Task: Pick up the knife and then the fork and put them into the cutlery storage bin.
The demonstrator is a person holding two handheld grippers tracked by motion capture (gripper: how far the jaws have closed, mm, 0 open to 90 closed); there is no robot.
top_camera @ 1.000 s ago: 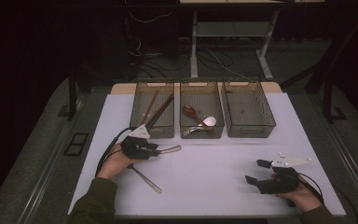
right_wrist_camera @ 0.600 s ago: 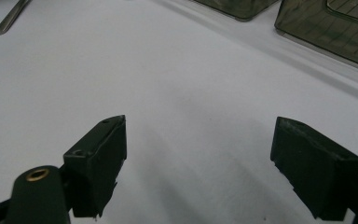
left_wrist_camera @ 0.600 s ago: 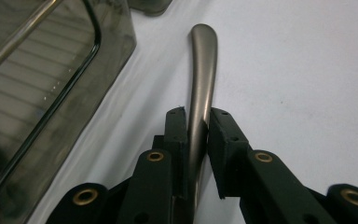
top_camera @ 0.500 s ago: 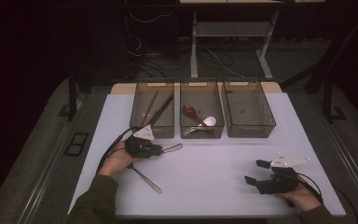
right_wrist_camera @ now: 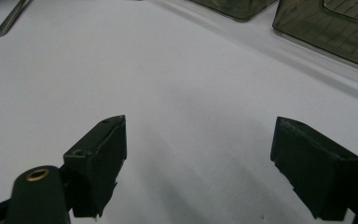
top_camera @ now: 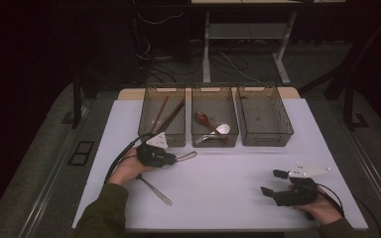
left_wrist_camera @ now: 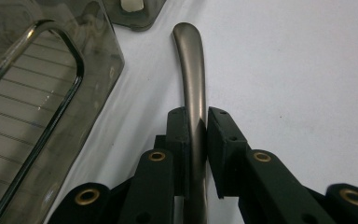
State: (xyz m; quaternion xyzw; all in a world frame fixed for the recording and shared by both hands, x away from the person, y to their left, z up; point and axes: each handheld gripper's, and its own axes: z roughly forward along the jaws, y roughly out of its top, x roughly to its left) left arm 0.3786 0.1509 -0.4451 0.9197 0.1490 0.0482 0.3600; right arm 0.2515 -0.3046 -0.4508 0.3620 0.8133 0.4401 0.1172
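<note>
Three dark mesh bins stand in a row at the white table's (top_camera: 238, 183) far edge. The left bin (top_camera: 161, 115) holds chopsticks (top_camera: 169, 117); the middle bin (top_camera: 214, 115) holds spoons (top_camera: 209, 124). A second metal utensil (top_camera: 157, 190) lies near the table's front left.

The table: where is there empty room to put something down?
The widest bare patch of the table lies between the left gripper and the right gripper, in front of the three bins. It is crowded near the left gripper, which grips a metal handle, with another utensil lying beside it.

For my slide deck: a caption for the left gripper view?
Left gripper clamps a metal utensil handle beside a smoky plastic bin.
</note>
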